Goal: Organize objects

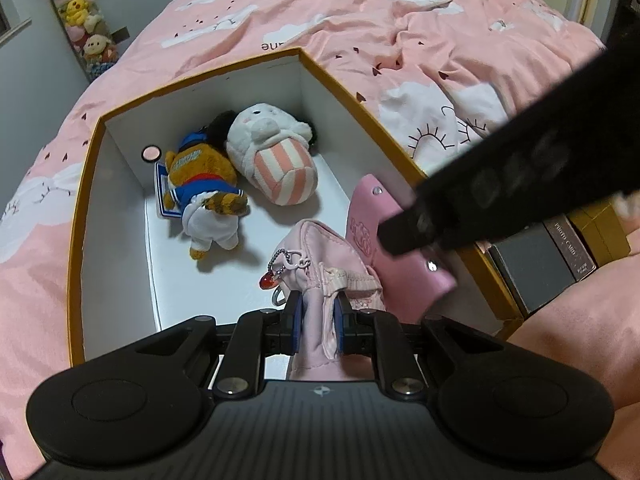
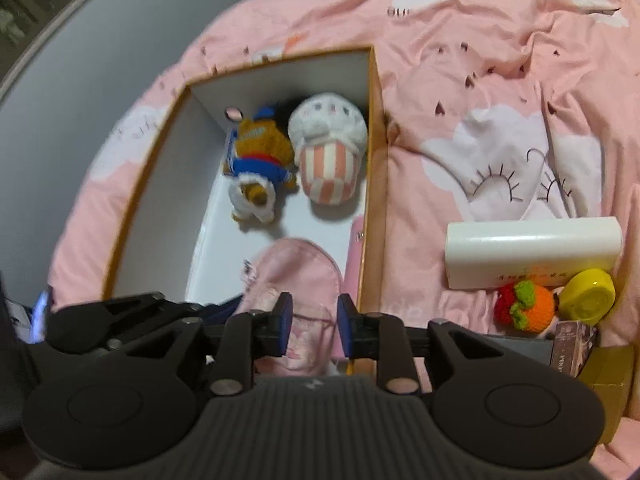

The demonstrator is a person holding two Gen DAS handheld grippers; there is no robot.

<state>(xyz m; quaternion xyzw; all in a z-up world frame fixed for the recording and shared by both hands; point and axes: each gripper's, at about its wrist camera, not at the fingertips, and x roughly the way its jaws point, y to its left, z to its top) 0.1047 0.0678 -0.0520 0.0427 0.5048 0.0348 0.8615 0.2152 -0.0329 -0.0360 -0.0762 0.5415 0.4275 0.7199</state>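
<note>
An open yellow-rimmed box (image 1: 84,184) with white walls sits on a pink bed. Inside lie a brown bear plush in blue (image 1: 204,184) and a white plush with pink stripes (image 1: 276,156). My left gripper (image 1: 318,318) is shut on a pink fabric pouch (image 1: 320,264) with a red charm, held over the box's near end. A pink flat case (image 1: 368,224) leans on the box's right wall. My right gripper (image 2: 312,324) is open above the pouch (image 2: 296,276) and holds nothing; its black body crosses the left wrist view (image 1: 500,184). The box (image 2: 376,152) shows in the right view too.
To the right of the box on the bed lie a white rectangular box (image 2: 532,252), a yellow round object (image 2: 588,296), a red-orange knitted fruit (image 2: 524,308) and dark small boxes (image 1: 536,264). A tube of plush toys (image 1: 84,16) stands by the wall.
</note>
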